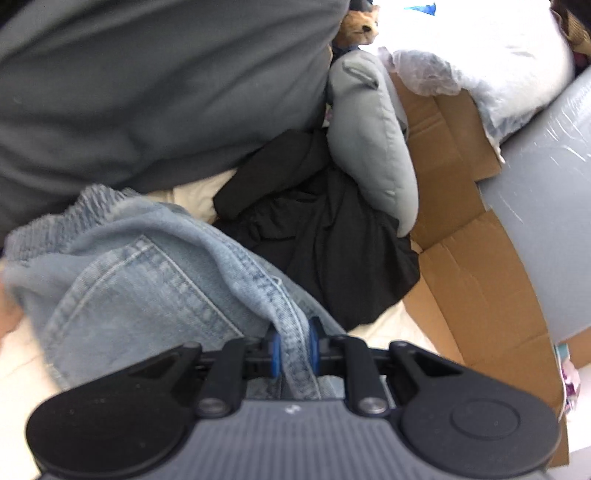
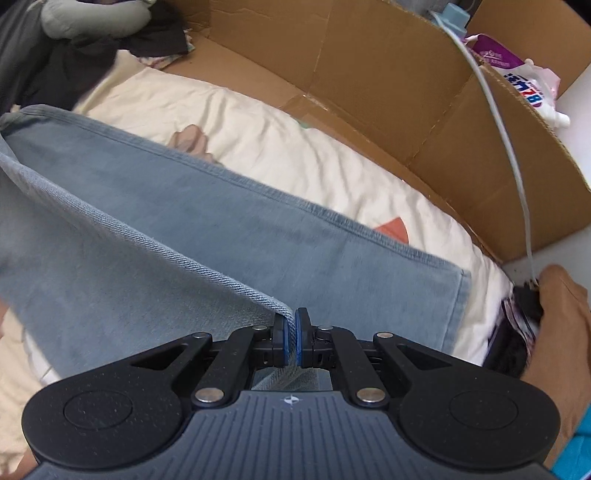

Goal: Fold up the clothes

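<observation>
Left wrist view
Denim: light-blue jeans (image 1: 122,273) bunched over a cream sheet (image 1: 195,197), elastic waistband toward upper left, back pocket stitching facing up.
Left gripper (image 1: 293,345): nearly closed, blue pads clamped on a thick seamed fold of the jeans.
Behind: black garment (image 1: 325,236) heaped just beyond the denim, touching a grey padded cushion (image 1: 373,147).
Upper left: large dark-grey fabric mass (image 1: 155,81), blurred.
Right side: flattened cardboard (image 1: 476,266) beside a grey plastic-wrapped roll (image 1: 546,206); white plastic-wrapped pillow (image 1: 498,55) above.
Far top: small tan plush toy (image 1: 364,26).

Right wrist view
Denim: one leg of the jeans (image 2: 207,214) laid flat across the cream sheet (image 2: 295,147), hem at right; a second layer lifted, running from the upper left edge to the pads.
Right gripper (image 2: 291,336): fully closed, pads pinching the thin edge of the lifted denim layer.
Backdrop: cardboard wall (image 2: 406,85) standing along the far edge of the sheet.
Cable: white cord (image 2: 506,147) draped over the cardboard, down to a dark object at right.
Top right: white-and-purple pouch (image 2: 517,81) behind the cardboard.
Person: bare limb (image 2: 561,317) at right edge.
</observation>
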A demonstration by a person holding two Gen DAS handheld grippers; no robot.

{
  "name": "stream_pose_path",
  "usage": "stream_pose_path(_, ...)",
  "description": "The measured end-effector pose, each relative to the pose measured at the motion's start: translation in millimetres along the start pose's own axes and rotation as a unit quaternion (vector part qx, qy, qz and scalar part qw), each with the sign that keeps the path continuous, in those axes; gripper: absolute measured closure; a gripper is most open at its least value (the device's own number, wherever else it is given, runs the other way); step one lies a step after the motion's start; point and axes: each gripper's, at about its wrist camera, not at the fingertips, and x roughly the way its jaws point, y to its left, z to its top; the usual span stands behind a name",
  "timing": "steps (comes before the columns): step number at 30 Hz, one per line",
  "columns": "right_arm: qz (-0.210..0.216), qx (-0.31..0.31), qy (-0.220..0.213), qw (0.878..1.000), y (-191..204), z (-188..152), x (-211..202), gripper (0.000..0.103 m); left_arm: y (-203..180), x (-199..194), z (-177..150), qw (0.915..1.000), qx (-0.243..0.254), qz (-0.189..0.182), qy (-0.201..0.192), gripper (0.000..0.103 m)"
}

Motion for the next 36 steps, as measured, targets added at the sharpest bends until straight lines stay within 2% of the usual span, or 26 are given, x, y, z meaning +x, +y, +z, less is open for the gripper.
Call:
stream_pose_path(7,-0.009,-0.003,-0.014,1.0,2,5,52,0.102,20,57,-21,0.9987,-0.03,-0.023,-0.035,0.087)
stream_pose_path(12,-0.007,-0.005,-0.015,1.0,0,5,73,0.102,38,84,-33,0.9973,-0.048,-0.034,-0.044,0.086)
stream_pose_path(19,-0.006,-0.003,-0.01,1.0,-4,25,76,0.102,39,78,-30,0.997,-0.036,-0.049,-0.048,0.086)
stream_pose_path(25,-0.012,-0.003,-0.008,1.0,-10,43,83,0.102,36,77,-18,0.9948,-0.06,-0.062,-0.054,0.087)
stream_pose_path(30,-0.022,-0.005,-0.006,1.0,-10,64,94,0.102,29,92,-12,0.9964,-0.054,-0.046,-0.046,0.086)
stream_pose_path(36,-0.026,-0.003,0.019,0.999,-11,75,124,0.101,28,105,-6,0.997,-0.066,-0.027,-0.03,0.085)
